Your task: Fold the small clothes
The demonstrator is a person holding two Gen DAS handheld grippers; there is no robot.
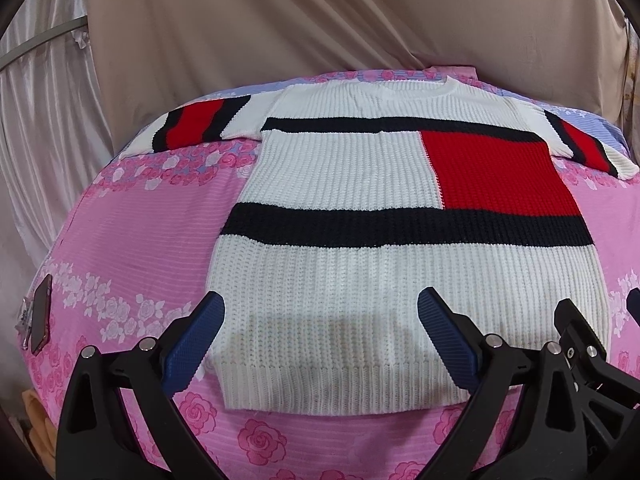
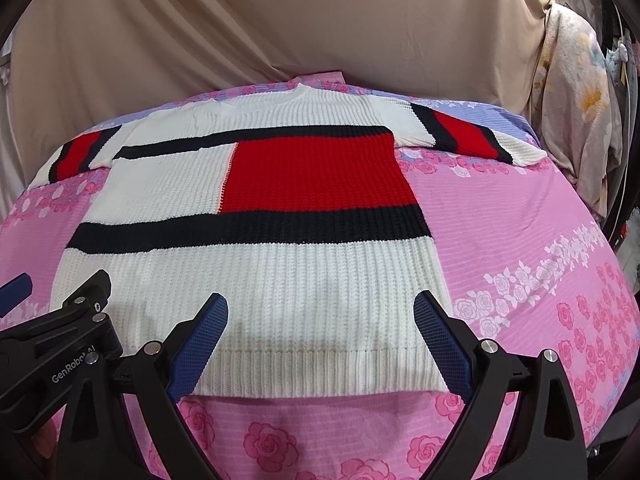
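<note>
Left gripper [image 1: 320,316] first: its jaws stand wide apart with nothing between them, the blue ribbed pads [image 1: 198,338] hanging over the near-left corner of the knitted sweater [image 1: 340,280], one pad out over the sheet just off the side edge, the other over the white knit. Over on the right, the right gripper [image 2: 320,316] matches it, jaws spread wide and empty, both pads [image 2: 440,338] over the hem area toward the near-right corner. Whether any pad touches the fabric, I cannot tell. The two grippers sit side by side, each one's black frame poking into the other's view. Now the sweater itself: it lies flat and fully spread on the bed, ribbed hem [image 2: 320,372] toward the cameras, round neckline [image 1: 400,86] at the far end. It is white chunky knit with two dark horizontal bands and a red block [image 1: 496,172] between them on the right half. Both short sleeves are stretched straight out to the sides, the left sleeve [image 1: 192,126] and the right sleeve [image 2: 468,136] each showing a red stripe edged in dark bands. Underneath, a pink sheet printed with roses [image 2: 520,232] covers the bed. At the bed's left edge rests a phone in a clear case [image 1: 40,314]. Behind the bed hangs a beige draped curtain [image 1: 320,12], and at the far right a pale floral cloth [image 2: 576,92] hangs.
</note>
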